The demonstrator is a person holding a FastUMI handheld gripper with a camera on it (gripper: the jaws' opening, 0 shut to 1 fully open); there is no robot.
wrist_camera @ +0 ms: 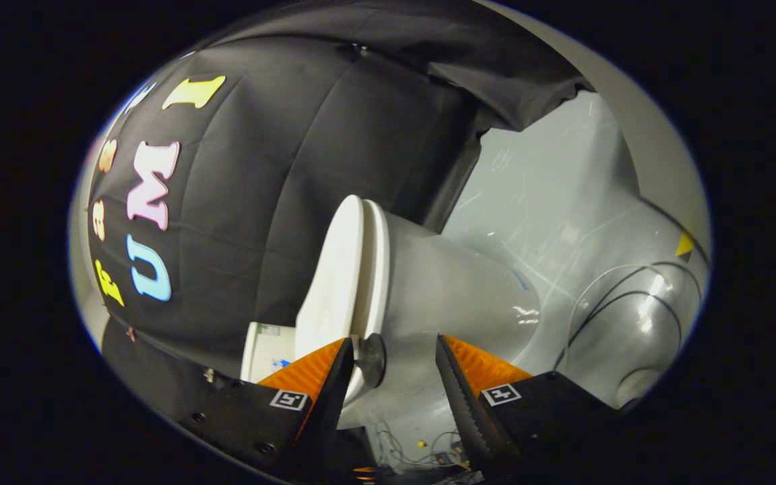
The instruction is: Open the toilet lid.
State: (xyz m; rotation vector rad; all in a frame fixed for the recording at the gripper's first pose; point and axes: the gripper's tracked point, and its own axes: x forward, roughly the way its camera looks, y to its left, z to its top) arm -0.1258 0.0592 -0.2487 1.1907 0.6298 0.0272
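Observation:
The view is rolled on its side. A white toilet stands just ahead of me, its lid (334, 283) lying flat against the seat (376, 269) on top of the bowl (448, 289). My gripper (393, 340) is open. The front edge of the lid and seat sits between my fingers, close to the finger on the lid's side. A small round grey disc (371, 360) juts from that edge between the fingers. The other finger (459, 377) stands off from the bowl's outer wall. Whether the nearer finger touches the lid I cannot tell.
Black cloth (280, 168) hangs behind the toilet on the lid's side. A white box (267, 350) with a label sits by the toilet's back. The shiny grey floor (550, 202) carries thin black cables (603, 296) beyond the bowl.

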